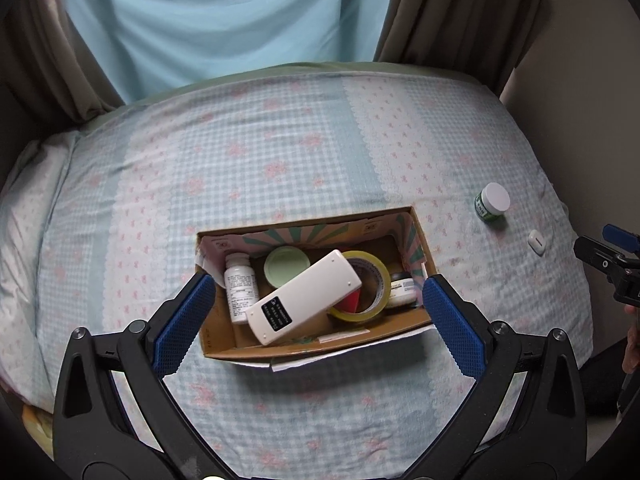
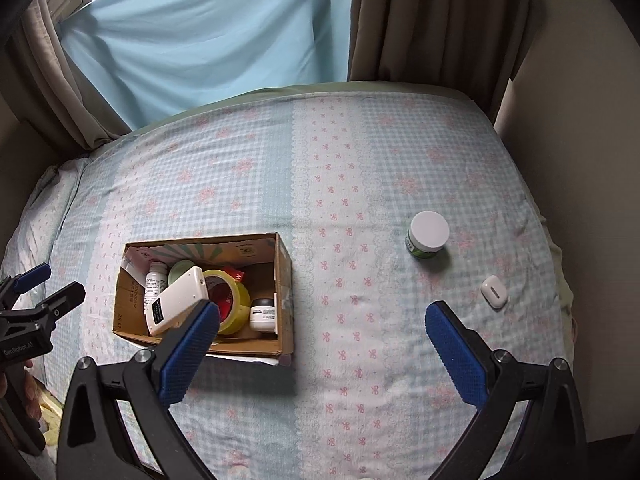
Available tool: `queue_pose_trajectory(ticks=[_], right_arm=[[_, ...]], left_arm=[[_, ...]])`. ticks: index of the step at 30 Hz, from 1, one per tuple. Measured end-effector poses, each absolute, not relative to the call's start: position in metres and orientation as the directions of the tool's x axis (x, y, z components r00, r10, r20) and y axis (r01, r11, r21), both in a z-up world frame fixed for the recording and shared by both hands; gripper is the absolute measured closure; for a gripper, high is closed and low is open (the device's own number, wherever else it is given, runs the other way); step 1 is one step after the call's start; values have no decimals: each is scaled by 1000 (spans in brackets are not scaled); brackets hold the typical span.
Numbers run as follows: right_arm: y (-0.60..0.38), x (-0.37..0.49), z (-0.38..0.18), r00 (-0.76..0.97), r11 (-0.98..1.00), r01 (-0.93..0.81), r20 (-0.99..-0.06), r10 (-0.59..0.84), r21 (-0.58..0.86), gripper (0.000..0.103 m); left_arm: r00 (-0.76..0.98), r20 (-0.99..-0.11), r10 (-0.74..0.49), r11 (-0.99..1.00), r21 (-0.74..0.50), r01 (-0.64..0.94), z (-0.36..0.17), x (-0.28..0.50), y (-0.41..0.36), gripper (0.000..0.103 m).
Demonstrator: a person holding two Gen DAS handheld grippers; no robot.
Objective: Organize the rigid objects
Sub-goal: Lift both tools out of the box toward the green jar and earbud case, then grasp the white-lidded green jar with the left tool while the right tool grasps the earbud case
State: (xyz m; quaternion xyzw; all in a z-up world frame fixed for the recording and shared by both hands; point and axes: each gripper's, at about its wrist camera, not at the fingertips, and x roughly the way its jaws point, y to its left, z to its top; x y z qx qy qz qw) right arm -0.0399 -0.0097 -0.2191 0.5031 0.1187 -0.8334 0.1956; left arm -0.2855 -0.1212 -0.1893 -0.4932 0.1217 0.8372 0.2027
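A bed (image 2: 280, 168) covered in a pale blue checked sheet with pink bows carries everything. On it sits one open brown cardboard box (image 1: 224, 340), its long axis running left to right across the left wrist view. Both claws hover above the bed with jaws spread wide and nothing between them: the left claw (image 1: 316, 322) over the box, the right claw (image 2: 322, 350) over bare sheet just right of the box.

Inside the box lie six things. One white rectangular remote control (image 1: 304, 298) rests tilted on top, its long axis diagonal, the labelled end toward the near left corner. One roll of yellowish clear tape (image 1: 372, 286) leans under it. One white plastic bottle (image 1: 240, 286) lies with its cap toward the far wall. One pale green round lid (image 1: 286, 266), one small black-capped white jar (image 2: 263, 314) and one red item, mostly hidden, complete the count.

Outside, well right of the box, stand one white-lidded green jar (image 2: 427, 238) and, nearer, one small white earbud case (image 2: 494, 290).
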Motion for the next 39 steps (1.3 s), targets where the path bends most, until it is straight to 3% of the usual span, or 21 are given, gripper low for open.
queue_pose_trajectory(ticks=[10, 17, 29, 34, 39], right_arm=[[113, -76, -219, -462, -960, 279, -878, -127, -8, 0], [169, -110, -246, -452, -962, 272, -886, -107, -22, 0], [204, -187, -372, -387, -873, 470, -919, -72, -130, 1], [205, -204, -417, -370, -826, 542, -926, -68, -155, 18], [207, -218, -443, -344, -808, 573, -935, -85, -138, 20]], left_arm=[[-344, -890, 298, -773, -14, -635, -207, -264, 29, 0], [-310, -898, 312, -718, -9, -696, -241, -263, 124, 0], [-185, -960, 209, -627, 13, -779, -410, -291, 256, 0], [-168, -965, 200, -626, 6, -780, -452, -308, 278, 0], [-168, -962, 215, -596, 7, -803, -468, -318, 297, 4]])
